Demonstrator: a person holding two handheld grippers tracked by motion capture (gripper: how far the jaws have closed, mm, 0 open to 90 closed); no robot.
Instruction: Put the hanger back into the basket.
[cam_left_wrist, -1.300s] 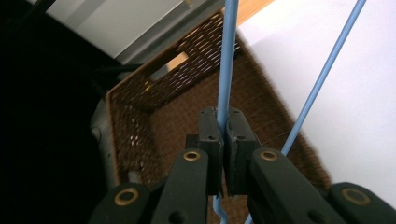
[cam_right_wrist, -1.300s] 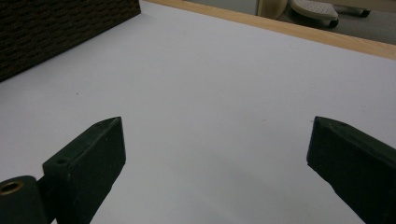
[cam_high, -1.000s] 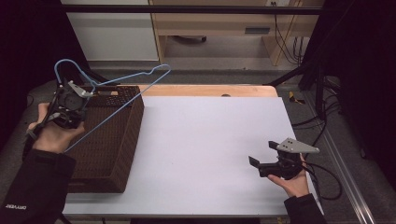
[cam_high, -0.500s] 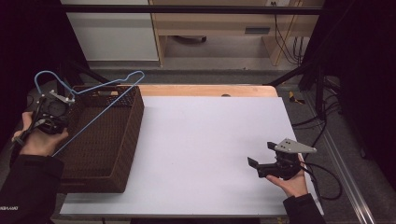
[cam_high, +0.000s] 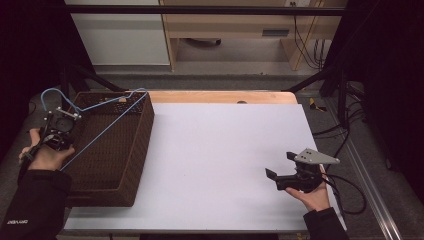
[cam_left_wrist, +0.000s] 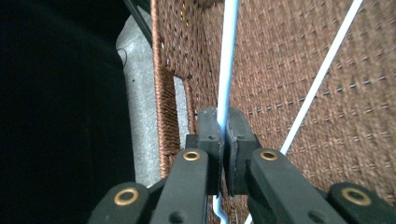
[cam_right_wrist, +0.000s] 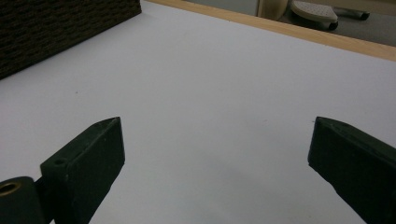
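A light blue wire hanger hangs tilted over a brown wicker basket at the table's left edge. My left gripper holds it outside the basket's left wall, beside the hook end. In the left gripper view, the jaws are shut on the hanger's wire, with the basket's weave behind it. My right gripper rests in a hand near the table's front right. In the right gripper view, my right gripper is open over the bare white table, holding nothing.
The white tabletop stretches between basket and right gripper, with a wooden strip along its far edge. Cables trail off the right side. A corner of the basket shows far left in the right gripper view.
My left gripper has carried the hanger leftward and lower, nearer the person's side, so it hangs closer to the basket. The right gripper has stayed put.
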